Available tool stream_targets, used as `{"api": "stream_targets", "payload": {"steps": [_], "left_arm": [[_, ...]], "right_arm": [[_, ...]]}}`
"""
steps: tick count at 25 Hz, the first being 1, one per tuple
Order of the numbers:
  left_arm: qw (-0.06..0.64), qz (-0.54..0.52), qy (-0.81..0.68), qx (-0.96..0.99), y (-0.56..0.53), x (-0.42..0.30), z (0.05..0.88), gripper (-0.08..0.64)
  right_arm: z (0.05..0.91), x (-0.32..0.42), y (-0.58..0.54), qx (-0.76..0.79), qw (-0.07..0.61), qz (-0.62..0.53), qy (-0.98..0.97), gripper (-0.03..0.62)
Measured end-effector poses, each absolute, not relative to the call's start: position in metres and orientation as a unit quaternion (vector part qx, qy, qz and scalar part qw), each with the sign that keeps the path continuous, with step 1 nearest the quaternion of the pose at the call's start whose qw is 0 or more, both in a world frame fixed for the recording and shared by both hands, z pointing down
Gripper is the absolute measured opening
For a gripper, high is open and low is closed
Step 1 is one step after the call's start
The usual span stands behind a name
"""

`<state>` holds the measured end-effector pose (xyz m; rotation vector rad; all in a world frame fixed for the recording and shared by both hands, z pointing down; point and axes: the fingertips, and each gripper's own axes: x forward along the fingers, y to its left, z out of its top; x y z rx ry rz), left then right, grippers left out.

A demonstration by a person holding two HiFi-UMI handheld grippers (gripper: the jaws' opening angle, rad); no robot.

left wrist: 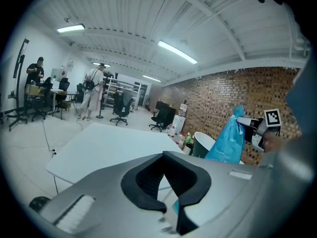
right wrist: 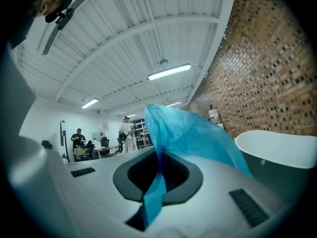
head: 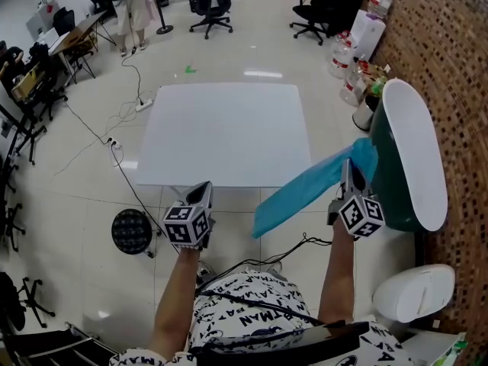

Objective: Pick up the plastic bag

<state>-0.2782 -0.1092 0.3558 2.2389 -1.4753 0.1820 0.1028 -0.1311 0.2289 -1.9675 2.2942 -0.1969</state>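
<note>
White table (head: 221,132) stood ahead, with a dark green bin (head: 385,181) under a white lid (head: 415,151) just to its right. Off the table, between the two, the blue bag (head: 305,189) hung slantwise in the air, its top pinched in the closed jaws of the right gripper (head: 350,166). The left gripper (head: 204,193), jaws together on nothing, hovered near the table's front edge.

Operator's rig: white shirt (head: 244,322) printed with black lettering, black strap (head: 259,302) across it, grey left gripper (head: 203,191) and right gripper (head: 349,168), each with a black-lined jaw recess and a black-and-white square-marker cube (head: 185,226).
</note>
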Motion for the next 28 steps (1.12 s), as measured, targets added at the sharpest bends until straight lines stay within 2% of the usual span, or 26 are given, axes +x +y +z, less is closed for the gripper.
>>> {"api": "stream_targets", "payload": {"steps": [7,13,19,23,28], "left_arm": [[0.229,0.068,-0.550,0.800,-0.105,-0.254,0.368,0.000],[0.249,0.070,-0.558,0.788,-0.111,-0.243,0.384,0.000],[0.261,0.084,-0.559,0.782,-0.131,-0.273,0.398,0.000],[0.270,0.097,-0.566,0.773,-0.139,-0.308,0.413,0.000],[0.290,0.111,-0.581,0.752,-0.145,-0.349,0.431,0.000]], "right_arm": [[0.180,0.166,-0.181,-0.645,0.071,-0.009,0.761,0.005],[0.157,0.134,-0.268,-0.579,0.037,0.022,0.814,0.005],[0.201,-0.001,-0.365,-0.451,-0.100,0.078,0.884,0.005],[0.293,-0.119,-0.398,-0.316,-0.229,0.099,0.916,0.005],[0.423,-0.241,-0.379,-0.146,-0.379,0.139,0.903,0.005]]}}
